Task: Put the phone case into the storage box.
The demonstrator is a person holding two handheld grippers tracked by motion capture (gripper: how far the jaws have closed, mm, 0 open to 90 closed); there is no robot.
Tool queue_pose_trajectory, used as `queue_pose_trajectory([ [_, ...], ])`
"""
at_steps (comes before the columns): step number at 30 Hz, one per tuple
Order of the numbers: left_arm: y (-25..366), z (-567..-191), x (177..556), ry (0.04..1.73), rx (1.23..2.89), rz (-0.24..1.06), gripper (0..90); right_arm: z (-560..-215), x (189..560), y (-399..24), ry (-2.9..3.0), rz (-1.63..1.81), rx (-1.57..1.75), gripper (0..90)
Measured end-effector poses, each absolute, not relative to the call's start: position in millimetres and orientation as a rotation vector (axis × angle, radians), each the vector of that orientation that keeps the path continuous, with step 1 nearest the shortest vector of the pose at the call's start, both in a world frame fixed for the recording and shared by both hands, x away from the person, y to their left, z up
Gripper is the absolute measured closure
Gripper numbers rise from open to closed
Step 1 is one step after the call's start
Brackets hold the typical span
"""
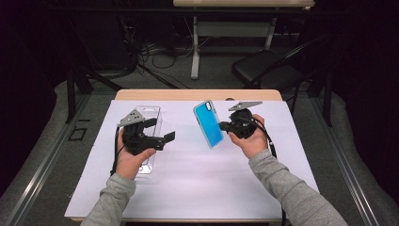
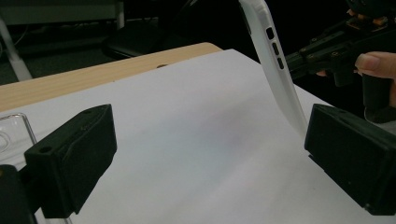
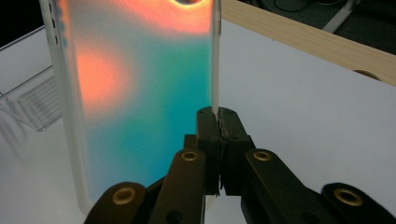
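The right gripper (image 1: 225, 126) has its jaws pinched tight on one side edge of the phone case (image 1: 209, 124), holding it up off the white sheet (image 1: 188, 188), tilted, the blue face up in the high view. The left gripper (image 1: 162, 132) hangs wide open, nothing between its jaws, the case just ahead and off to its far side. By the look of it this case is light and a little bendy, thin-walled, glossy, so likely slick; a pinch on one rim may let it swing or flex. A second hold is best placed on the opposite long edge, clear of the side cutouts.

The right gripper view gives the grip itself: two pads meeting on the thin white rim (image 3: 215, 70), and an orange-to-teal glow across the panel. The left gripper view offers the white outer wall with three button slots (image 2: 274, 47). Behind the left gripper, the high view shows a clear plastic tray (image 1: 149, 114) lying flat
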State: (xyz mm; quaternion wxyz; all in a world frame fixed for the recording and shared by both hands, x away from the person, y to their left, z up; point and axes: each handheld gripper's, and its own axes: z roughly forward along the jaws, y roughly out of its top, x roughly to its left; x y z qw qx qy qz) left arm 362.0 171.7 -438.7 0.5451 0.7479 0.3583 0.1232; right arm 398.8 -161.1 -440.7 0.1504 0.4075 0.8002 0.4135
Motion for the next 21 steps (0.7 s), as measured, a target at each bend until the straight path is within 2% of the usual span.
queue_pose_trajectory([
  [21,145.9,-431.1,376.9,0.833,1.776,0.283,8.5,-449.9,400.0,-162.3,2.185,1.281,1.205,89.0],
])
